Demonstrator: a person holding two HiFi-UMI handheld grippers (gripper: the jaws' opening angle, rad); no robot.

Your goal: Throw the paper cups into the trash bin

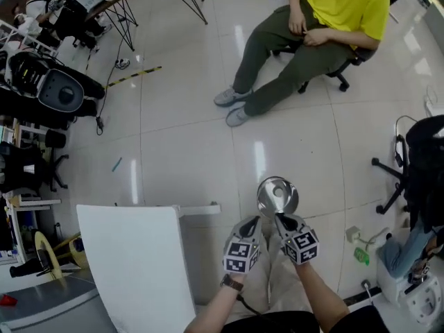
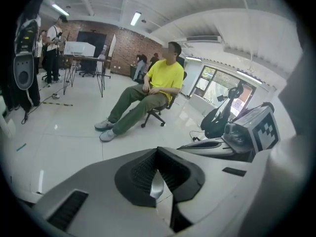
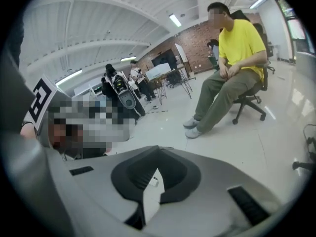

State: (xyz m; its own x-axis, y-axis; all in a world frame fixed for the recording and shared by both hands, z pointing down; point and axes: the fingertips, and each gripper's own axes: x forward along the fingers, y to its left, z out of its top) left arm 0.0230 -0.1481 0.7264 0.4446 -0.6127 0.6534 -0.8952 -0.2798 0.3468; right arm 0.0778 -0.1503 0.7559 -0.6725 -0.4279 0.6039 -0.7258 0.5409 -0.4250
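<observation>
In the head view a shiny round metal trash bin (image 1: 276, 196) stands on the tiled floor just beyond both grippers. My left gripper (image 1: 252, 222) and right gripper (image 1: 281, 220) are held side by side above it, their marker cubes close together. No paper cup shows in any view. In the left gripper view, my left gripper (image 2: 157, 179) has its dark pads together with nothing between them; only a sliver of silver shows through the slit. The right gripper (image 3: 153, 180) looks the same in its own view, shut and empty.
A white table (image 1: 139, 255) stands at the lower left, next to my arms. A person in a yellow shirt (image 1: 333, 19) sits on an office chair ahead. Black equipment (image 1: 48, 89) lines the left side. A dark chair (image 1: 416, 172) and a white box (image 1: 409, 290) stand at the right.
</observation>
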